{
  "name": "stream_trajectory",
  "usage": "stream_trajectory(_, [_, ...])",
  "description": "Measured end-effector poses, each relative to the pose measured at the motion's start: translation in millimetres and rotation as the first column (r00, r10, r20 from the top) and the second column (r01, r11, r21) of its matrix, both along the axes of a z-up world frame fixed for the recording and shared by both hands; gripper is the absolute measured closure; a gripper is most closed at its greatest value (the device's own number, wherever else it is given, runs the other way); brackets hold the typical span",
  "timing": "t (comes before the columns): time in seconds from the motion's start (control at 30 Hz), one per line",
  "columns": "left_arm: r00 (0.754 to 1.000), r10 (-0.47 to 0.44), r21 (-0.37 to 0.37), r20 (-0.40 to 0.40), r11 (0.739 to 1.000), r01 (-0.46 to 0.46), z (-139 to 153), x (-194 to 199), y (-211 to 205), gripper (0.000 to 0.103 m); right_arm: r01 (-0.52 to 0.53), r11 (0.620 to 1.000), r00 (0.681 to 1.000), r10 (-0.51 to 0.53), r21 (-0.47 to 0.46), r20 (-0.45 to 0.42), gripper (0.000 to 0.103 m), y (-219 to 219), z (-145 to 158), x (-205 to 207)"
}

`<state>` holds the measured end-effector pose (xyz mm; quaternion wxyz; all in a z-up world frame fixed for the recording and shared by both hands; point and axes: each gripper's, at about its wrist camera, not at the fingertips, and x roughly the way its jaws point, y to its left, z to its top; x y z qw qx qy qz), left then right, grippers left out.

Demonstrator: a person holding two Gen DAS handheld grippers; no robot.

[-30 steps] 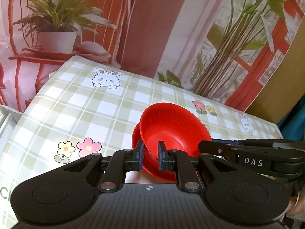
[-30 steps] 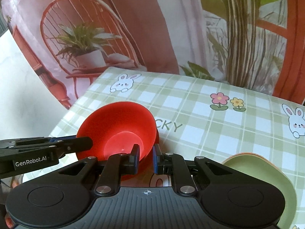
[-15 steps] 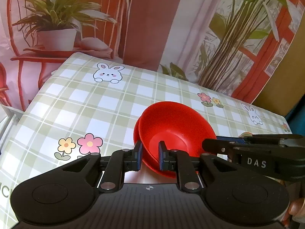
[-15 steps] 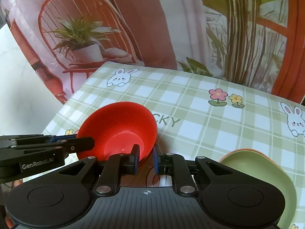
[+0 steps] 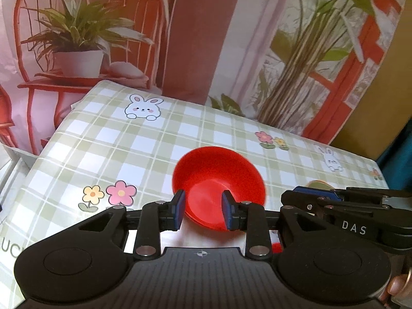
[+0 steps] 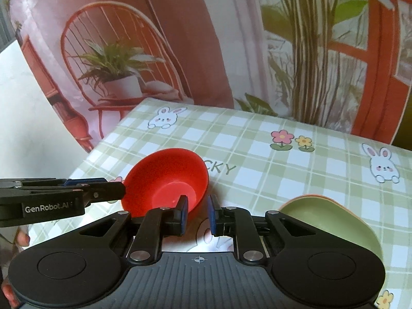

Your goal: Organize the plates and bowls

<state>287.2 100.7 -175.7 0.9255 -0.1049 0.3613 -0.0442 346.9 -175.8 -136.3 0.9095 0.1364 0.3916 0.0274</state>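
A red bowl (image 5: pixel 219 180) sits on the green-checked tablecloth, also in the right wrist view as the red bowl (image 6: pixel 164 182). My left gripper (image 5: pixel 203 211) straddles its near rim, its jaws opening wide, and the pads (image 5: pixel 180 209) stand off the wall. My right gripper (image 6: pixel 197 212) is at the bowl's right rim, jaws a little apart, with cloth showing beside the wall. From the left wrist view the right gripper (image 5: pixel 291 197) ends just short of the bowl. A green plate (image 6: pixel 327 219) lies on an orange one at the right.
The tablecloth (image 5: pixel 154 141) carries bunny and flower prints and ends at a printed backdrop of a chair and plants. A person's fingers (image 5: pixel 396 283) show at the frame's corner. The table's left edge (image 6: pixel 103 149) drops off beside the bowl.
The left jaws have spread apart from the bowl's rim. Both grippers have drawn back a little, so the bowl looks smaller. The second red rim under it no longer shows.
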Motion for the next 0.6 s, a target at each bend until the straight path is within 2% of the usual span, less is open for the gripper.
stream_trajectory(0.1, [0.999,-0.024,-0.008,0.021,1.0,0.024,5,-16,-7,0.071,0.003,1.0,1.0,-0.003,0.0,0.026,0.087,-3,3,-19])
stream_trajectory(0.23, [0.997,-0.061,0.025,0.054,0.998,0.06,9,-39,-21,0.071,0.008,1.0,0.999,-0.008,0.016,0.046,0.087,-10,1,-47])
stream_trajectory(0.6, [0.998,-0.018,0.004,0.056,1.0,0.017,-8,-79,-37,0.071,0.018,0.999,0.999,-0.019,0.035,0.028,0.086,-16,-19,-95])
